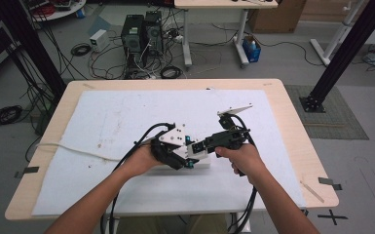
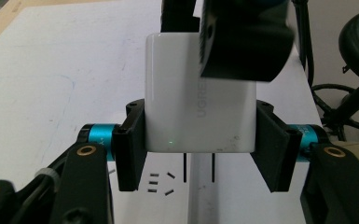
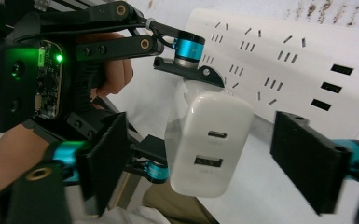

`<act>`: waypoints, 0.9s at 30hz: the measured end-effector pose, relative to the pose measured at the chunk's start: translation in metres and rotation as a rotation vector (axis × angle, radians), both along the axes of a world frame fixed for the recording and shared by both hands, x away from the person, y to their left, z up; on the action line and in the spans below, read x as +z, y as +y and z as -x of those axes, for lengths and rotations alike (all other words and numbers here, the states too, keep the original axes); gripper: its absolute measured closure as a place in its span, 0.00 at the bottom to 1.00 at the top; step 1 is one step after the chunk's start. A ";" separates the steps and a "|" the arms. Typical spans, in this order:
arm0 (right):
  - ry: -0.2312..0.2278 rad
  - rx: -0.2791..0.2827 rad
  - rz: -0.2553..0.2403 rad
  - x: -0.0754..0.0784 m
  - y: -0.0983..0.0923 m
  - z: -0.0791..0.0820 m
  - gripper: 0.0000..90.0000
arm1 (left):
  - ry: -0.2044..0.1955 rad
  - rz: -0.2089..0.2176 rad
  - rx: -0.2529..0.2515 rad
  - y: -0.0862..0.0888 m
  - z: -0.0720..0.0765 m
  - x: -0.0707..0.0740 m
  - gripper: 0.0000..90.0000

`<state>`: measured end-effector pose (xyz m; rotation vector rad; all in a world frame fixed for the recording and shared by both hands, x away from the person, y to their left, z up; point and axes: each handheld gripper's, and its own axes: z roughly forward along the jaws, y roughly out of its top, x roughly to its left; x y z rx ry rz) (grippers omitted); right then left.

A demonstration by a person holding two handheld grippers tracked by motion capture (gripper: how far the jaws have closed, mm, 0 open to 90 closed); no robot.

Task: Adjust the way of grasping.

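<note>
My left gripper (image 2: 200, 149) is shut on a white wall charger (image 2: 186, 93), its pads pressing the two broad sides. The charger stands upright just above a white power strip (image 2: 224, 200), its two prongs pointing down at the strip. In the right gripper view the charger (image 3: 214, 121) shows two ports on its end face and sits between the jaws of my right gripper (image 3: 207, 163), which is open with a gap on each side. The left gripper (image 3: 172, 116) holds it from the left there. In the high view both grippers, left (image 1: 189, 153) and right (image 1: 200, 147), meet at the table's middle.
A white mat (image 1: 126, 117) covers the wooden table (image 1: 292, 126). The power strip (image 3: 284, 60) has several socket rows and three dark ports. A white cord (image 1: 73, 148) runs off to the left. Black cables (image 1: 126, 161) trail back from both grippers.
</note>
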<state>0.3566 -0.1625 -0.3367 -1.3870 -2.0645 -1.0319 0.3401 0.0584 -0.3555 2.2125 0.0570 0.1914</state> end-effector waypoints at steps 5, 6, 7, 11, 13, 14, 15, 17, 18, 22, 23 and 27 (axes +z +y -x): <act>0.024 -0.019 -0.021 -0.002 -0.001 -0.001 0.40 | -0.013 0.001 0.003 0.000 0.001 0.000 0.47; 0.030 -0.027 -0.026 -0.002 -0.002 -0.001 0.42 | -0.018 0.003 0.005 0.000 0.001 0.001 0.47; 0.029 -0.029 -0.033 -0.003 -0.002 -0.001 0.44 | -0.021 0.004 0.007 0.000 0.001 0.001 0.47; 0.060 -0.037 -0.047 -0.005 -0.004 -0.002 0.49 | -0.028 0.006 0.008 0.000 0.001 0.001 0.47; 0.066 -0.039 -0.069 -0.007 -0.005 -0.003 0.52 | -0.030 0.008 0.009 -0.001 0.002 0.001 0.47; 0.084 -0.041 -0.082 -0.008 -0.005 -0.003 0.54 | -0.038 0.005 0.006 -0.001 0.002 0.001 0.47; 0.094 -0.039 -0.094 -0.010 -0.006 -0.003 0.55 | -0.039 0.007 0.007 -0.001 0.002 0.001 0.47; 0.096 -0.040 -0.101 -0.011 -0.006 -0.003 0.58 | -0.045 0.003 0.005 -0.002 0.003 0.001 0.47; 0.096 -0.038 -0.104 -0.012 -0.006 -0.003 0.61 | -0.046 0.002 0.006 -0.002 0.003 0.001 0.47; 0.091 -0.035 -0.106 -0.013 -0.007 -0.003 0.66 | -0.065 0.000 0.009 -0.003 0.003 0.000 0.47; 0.090 -0.042 -0.106 -0.013 -0.006 -0.003 0.67 | -0.072 -0.006 0.008 -0.003 0.004 0.000 0.47; 0.083 -0.046 -0.089 -0.014 -0.006 -0.002 0.69 | -0.110 -0.029 0.016 -0.006 0.006 -0.001 0.47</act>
